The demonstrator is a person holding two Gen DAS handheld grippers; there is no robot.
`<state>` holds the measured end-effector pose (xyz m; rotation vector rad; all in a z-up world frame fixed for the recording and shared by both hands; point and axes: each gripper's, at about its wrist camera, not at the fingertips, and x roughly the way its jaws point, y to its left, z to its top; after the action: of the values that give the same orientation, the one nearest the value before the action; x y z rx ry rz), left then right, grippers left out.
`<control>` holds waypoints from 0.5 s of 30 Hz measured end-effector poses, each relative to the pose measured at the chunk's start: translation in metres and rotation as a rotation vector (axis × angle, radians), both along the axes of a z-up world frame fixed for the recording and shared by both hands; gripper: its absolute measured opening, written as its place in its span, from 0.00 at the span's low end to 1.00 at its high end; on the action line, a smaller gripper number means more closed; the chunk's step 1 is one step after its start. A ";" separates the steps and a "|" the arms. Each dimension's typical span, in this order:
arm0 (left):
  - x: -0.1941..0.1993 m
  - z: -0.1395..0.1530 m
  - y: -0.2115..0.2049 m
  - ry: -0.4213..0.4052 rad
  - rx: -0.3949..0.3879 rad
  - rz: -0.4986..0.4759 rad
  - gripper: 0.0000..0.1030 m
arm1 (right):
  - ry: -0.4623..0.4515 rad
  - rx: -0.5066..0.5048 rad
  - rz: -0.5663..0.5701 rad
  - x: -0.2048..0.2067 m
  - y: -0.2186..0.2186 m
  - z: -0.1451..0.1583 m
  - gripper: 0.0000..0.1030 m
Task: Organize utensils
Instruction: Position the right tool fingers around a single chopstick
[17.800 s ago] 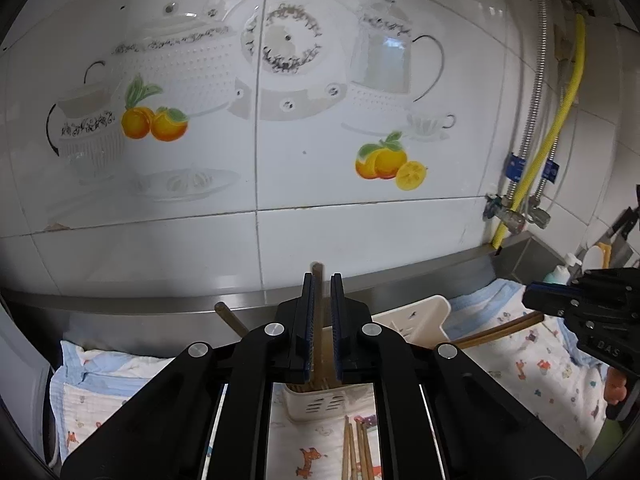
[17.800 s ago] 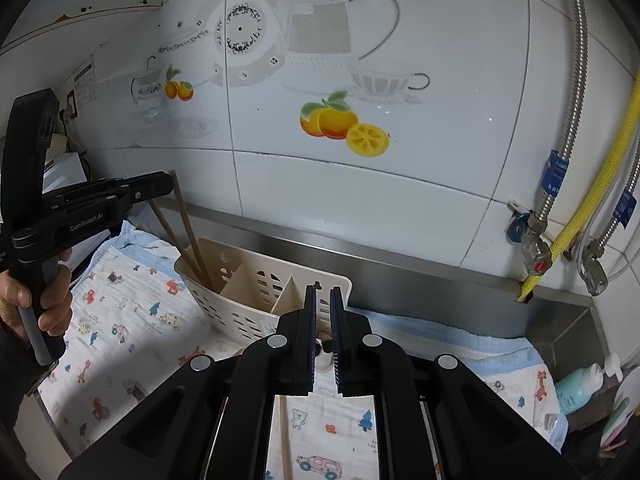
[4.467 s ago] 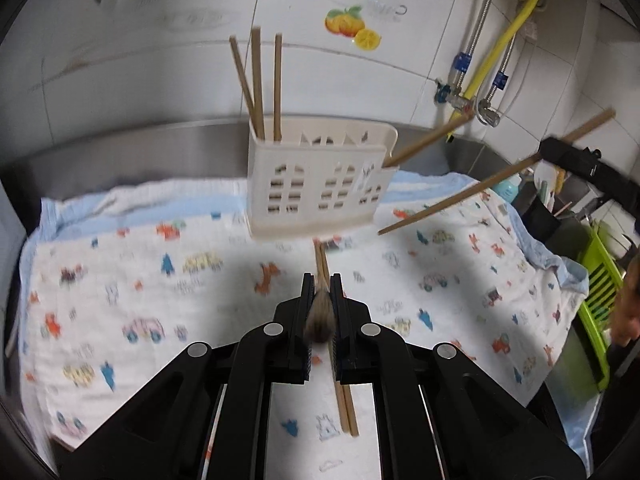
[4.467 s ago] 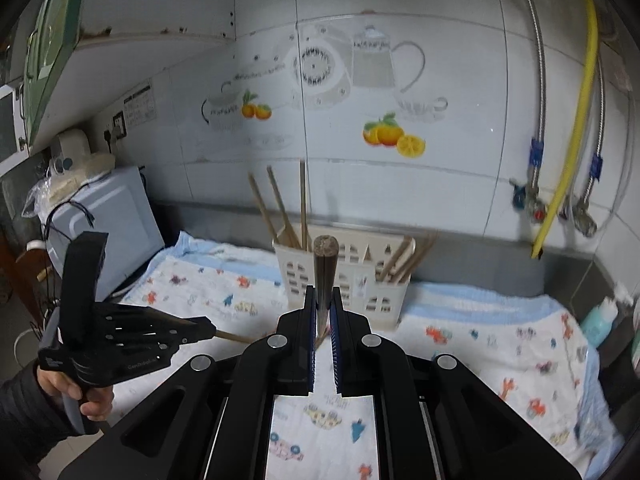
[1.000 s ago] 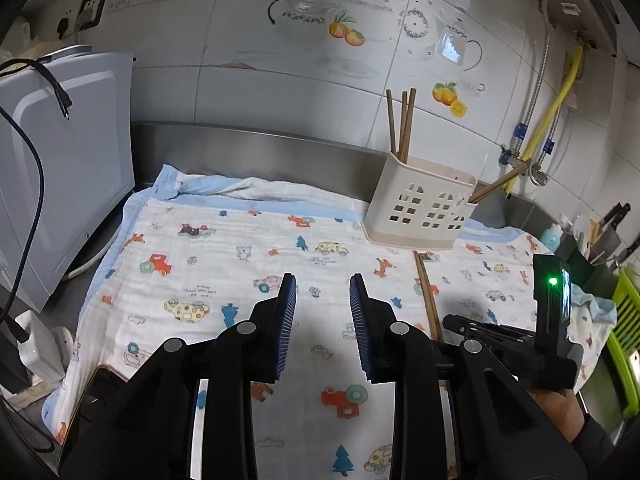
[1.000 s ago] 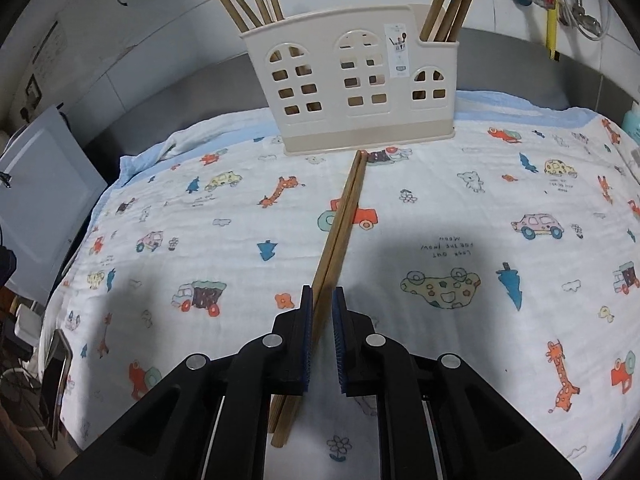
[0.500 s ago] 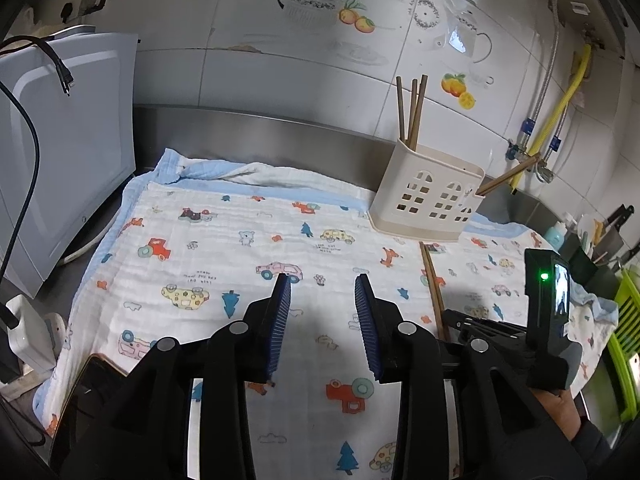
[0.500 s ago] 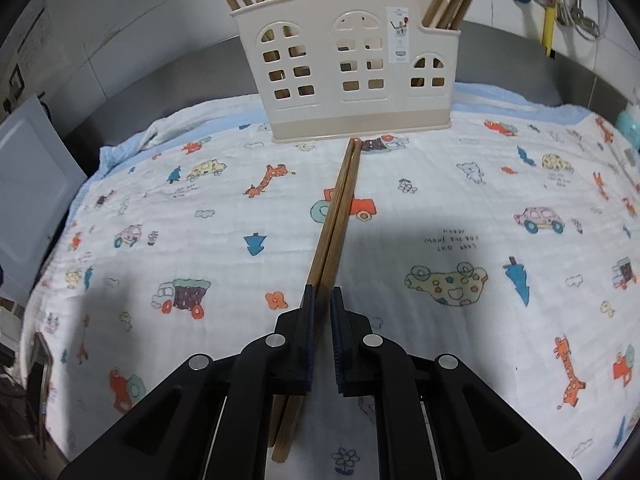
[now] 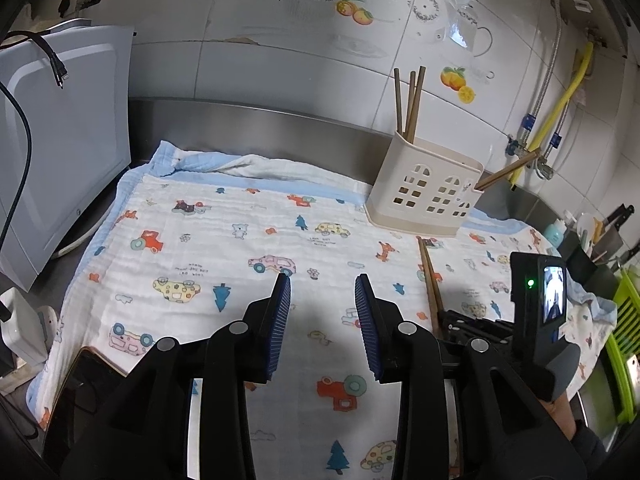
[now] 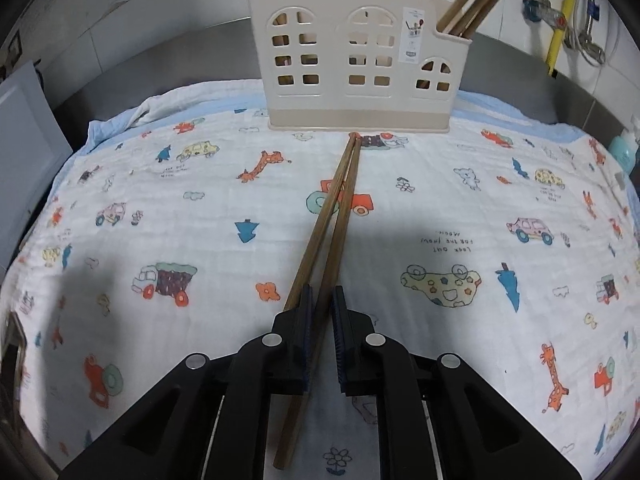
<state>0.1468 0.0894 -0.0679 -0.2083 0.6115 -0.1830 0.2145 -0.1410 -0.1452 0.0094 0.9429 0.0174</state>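
A cream utensil holder (image 10: 360,60) stands at the back of the printed cloth, with several wooden chopsticks upright in its left and right compartments; it also shows in the left wrist view (image 9: 424,196). Two wooden chopsticks (image 10: 332,216) lie side by side on the cloth, pointing at the holder's base. My right gripper (image 10: 321,300) sits low over their near part, jaws slightly apart, with one chopstick running between them and the other under the left finger. My left gripper (image 9: 323,288) is open and empty above the cloth, left of the chopsticks (image 9: 430,276). The right gripper's body (image 9: 536,312) shows at its right.
A white appliance (image 9: 60,152) with a black cable stands at the left. A phone (image 9: 80,384) lies at the cloth's near left corner. Pipes and a yellow hose (image 9: 560,104) run down the back right wall. Bottles, knives and a green rack (image 9: 624,332) crowd the right edge.
My right gripper has lowered and moved forward along the two lying chopsticks, its jaws a little wider. My left gripper has opened a bit more and stays over the cloth.
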 end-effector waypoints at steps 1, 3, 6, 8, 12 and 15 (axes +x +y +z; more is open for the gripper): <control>0.000 0.000 -0.001 -0.001 0.003 0.001 0.33 | -0.003 -0.005 0.003 0.000 0.001 0.000 0.09; -0.001 0.001 -0.002 -0.001 0.007 0.000 0.33 | 0.004 0.017 0.006 -0.002 -0.003 0.000 0.09; 0.001 0.000 -0.006 0.009 0.006 -0.009 0.33 | -0.001 0.034 0.018 -0.005 -0.008 0.001 0.08; 0.002 -0.002 -0.010 0.016 0.009 -0.017 0.33 | -0.003 0.058 0.017 -0.006 -0.012 0.001 0.08; 0.006 -0.009 -0.023 0.044 0.000 -0.053 0.33 | -0.011 0.086 0.026 -0.011 -0.023 0.003 0.06; 0.008 -0.015 -0.035 0.066 -0.007 -0.077 0.33 | -0.017 0.096 0.026 -0.017 -0.032 0.005 0.06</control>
<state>0.1549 0.0548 -0.0827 -0.1987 0.6849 -0.2533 0.1975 -0.1729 -0.1399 0.0859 0.9248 0.0873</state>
